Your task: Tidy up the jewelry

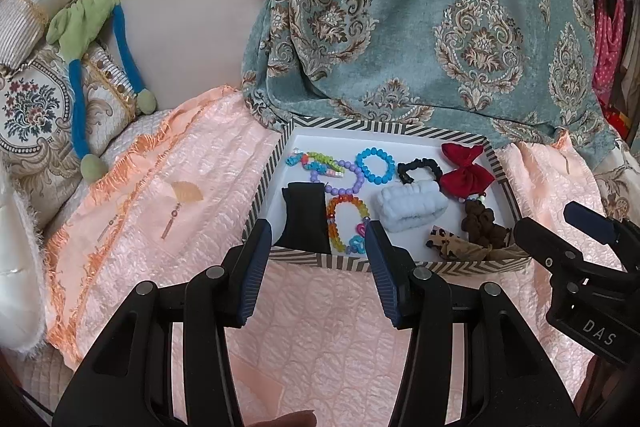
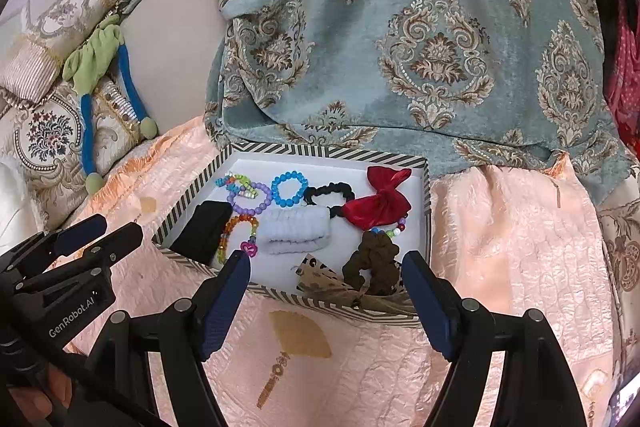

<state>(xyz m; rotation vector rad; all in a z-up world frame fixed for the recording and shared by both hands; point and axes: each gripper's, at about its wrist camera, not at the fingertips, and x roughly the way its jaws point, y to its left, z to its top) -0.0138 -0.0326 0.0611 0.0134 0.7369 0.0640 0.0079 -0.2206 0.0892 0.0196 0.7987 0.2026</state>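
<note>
1. We hold both tools short of the striped tray (image 1: 500,163), which sits on the peach quilt (image 1: 192,187) against the blue damask cloth (image 1: 400,27). The left gripper (image 1: 318,241) hangs at the tray's 6 o'clock rim with its jaws spread and nothing between them; the right gripper (image 2: 326,273) hangs likewise, spread and empty.

2. All the jewelry we can see lies inside the tray. The blue bead bracelet (image 1: 375,165) rests near 12 o'clock, the purple bead strand (image 1: 350,179) and a multicolour bead tangle (image 1: 316,163) toward 10 o'clock, the rainbow bead bracelet (image 1: 340,215) near 7 o'clock beside a black pouch (image 1: 303,217).

3. Hair things share the tray: a red bow (image 1: 464,167) at 2 o'clock, a black scrunchie (image 1: 418,169) just beside it, a pale blue band (image 1: 412,205) at centre, a brown scrunchie (image 1: 484,223) and a leopard-print piece (image 1: 448,243) toward 5 o'clock.

4. This fits a tray awaiting sorting or one filled already; we cannot tell which.

5. In our judgement any pick here asks for care: the strands overlap at 10 o'clock, so we would pinch one bead loop on a free arc, close gently, lift slowly, and keep the other tool clear of the rim so the light tray does not slide.
</note>
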